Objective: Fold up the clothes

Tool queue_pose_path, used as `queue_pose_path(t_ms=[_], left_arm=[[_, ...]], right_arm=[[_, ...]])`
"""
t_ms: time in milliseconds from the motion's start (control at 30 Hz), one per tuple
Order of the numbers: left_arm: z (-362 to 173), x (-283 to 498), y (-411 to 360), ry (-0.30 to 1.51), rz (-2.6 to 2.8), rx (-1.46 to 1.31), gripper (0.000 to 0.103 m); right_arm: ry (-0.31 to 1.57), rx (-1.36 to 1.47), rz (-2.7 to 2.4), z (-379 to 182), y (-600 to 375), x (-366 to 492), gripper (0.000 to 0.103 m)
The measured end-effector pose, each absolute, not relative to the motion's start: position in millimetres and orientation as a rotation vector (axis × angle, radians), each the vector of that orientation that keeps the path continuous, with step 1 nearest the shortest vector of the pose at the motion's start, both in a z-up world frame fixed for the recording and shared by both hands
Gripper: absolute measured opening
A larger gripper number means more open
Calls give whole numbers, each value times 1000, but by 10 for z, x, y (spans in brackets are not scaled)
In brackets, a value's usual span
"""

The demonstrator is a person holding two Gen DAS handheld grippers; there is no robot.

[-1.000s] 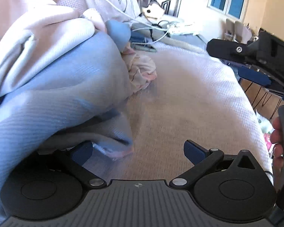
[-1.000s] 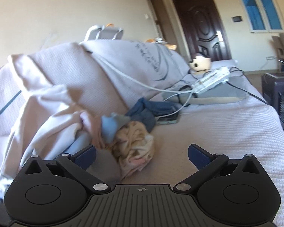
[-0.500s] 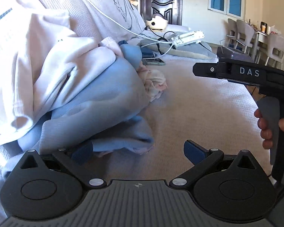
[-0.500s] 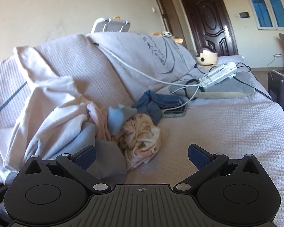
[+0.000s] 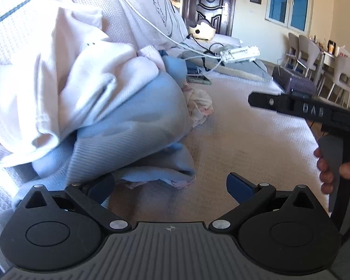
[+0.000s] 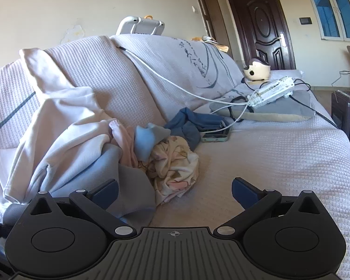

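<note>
The blue garment (image 5: pixel 133 126) lies heaped on the sofa (image 5: pixel 252 144) against the backrest, with a white shirt (image 5: pixel 58 88) draped over its top. It looks soft, light and floppy; it should sag and drag whatever lies on it, so I would take it by the loose hem (image 5: pixel 175 175) at the front edge, which lies free on the cover. A crumpled print cloth (image 6: pixel 175 165) sits just beside it, touching the pile, and further along lie a phone (image 6: pixel 215 136) and a power strip (image 6: pixel 271 91).

The left gripper (image 5: pixel 170 184) hangs near that hem with jaws spread wide and nothing between them. The right gripper (image 6: pixel 175 191) is likewise wide apart and empty, hovering over the bare cover.

Compared with a second ago, the left gripper has drawn back from the pile, so more of the heap shows, and the right one has risen slightly.
</note>
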State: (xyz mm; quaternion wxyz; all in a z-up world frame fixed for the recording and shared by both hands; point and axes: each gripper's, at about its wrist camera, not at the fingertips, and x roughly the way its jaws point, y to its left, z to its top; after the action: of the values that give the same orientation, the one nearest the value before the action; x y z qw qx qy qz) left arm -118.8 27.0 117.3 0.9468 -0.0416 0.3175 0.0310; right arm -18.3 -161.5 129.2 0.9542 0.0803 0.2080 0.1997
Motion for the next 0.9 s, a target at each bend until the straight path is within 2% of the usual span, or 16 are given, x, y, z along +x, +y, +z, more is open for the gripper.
queue_pose_path(t_ms=[467,900], left_arm=[[1232,-1246,431,665,90,-146,103],[1316,-1322,566,597,91,-251,103]], right_arm=[[438,128,380,1296,-1580,-169,103],[462,118,433,1276,-1532,-164,103]])
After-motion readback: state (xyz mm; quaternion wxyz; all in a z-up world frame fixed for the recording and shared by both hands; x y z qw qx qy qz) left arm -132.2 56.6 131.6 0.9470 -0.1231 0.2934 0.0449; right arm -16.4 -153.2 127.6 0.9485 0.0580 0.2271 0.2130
